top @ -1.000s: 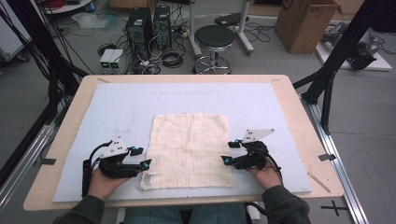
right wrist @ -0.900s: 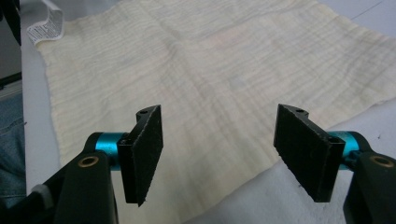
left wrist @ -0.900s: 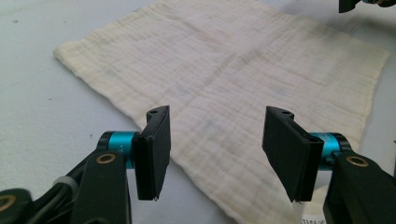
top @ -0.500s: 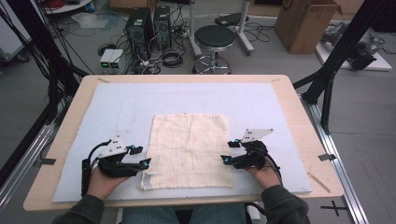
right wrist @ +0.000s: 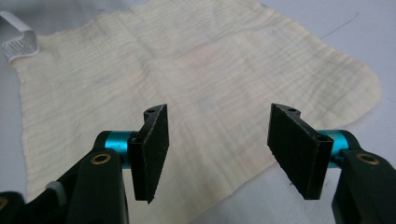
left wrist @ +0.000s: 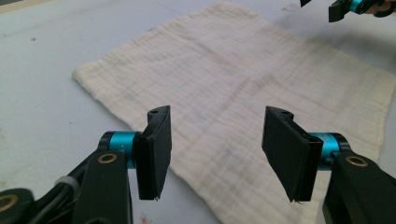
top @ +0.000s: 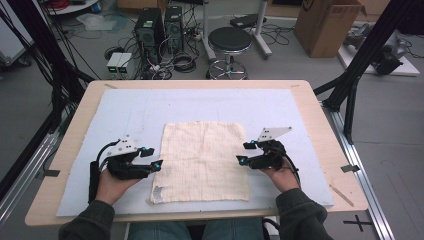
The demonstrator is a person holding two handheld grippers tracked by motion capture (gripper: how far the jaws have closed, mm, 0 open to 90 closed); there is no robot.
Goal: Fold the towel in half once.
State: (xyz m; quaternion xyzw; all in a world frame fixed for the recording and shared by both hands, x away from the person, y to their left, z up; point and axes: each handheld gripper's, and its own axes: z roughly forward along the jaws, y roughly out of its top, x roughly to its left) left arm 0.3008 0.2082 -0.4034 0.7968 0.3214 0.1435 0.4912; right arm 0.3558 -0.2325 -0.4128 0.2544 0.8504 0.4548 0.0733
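High view: a cream muslin cloth [top: 205,160] lies flat and spread on the pale blue mat [top: 210,102] that covers the wooden counter [top: 320,130], a little toward the person's edge. A white tag [top: 158,193] shows at its near left corner. The left gripper [top: 151,158] sits just beside the cloth's left edge, held in the left hand [top: 114,182]; the right gripper [top: 245,152] sits at the cloth's right edge, held in the right hand [top: 280,176]. Both point inward toward the cloth. Nothing lies on the mat between either gripper and the cloth. Beyond the counter: a black stool [top: 229,41], computer towers [top: 159,25] with a tangle of cables, a cardboard box [top: 327,25], black frame struts [top: 365,55] at both sides.

Left gripper view: the black fingers [left wrist: 156,149] stand well spread, over the cloth's [left wrist: 233,93] near edge, with nothing between them; whether the tips touch the fabric I cannot tell. The cloth runs away from them, flat, with faint fold creases. The other gripper's [left wrist: 340,9] tips show at the top right, past the far edge.

Right gripper view: fingers [right wrist: 152,149] spread here too, though they have just been closing a little; nothing is between them. They hang over the cloth's [right wrist: 187,70] near edge. The white tag [right wrist: 18,44] lies at the far left corner on the mat [right wrist: 327,28].
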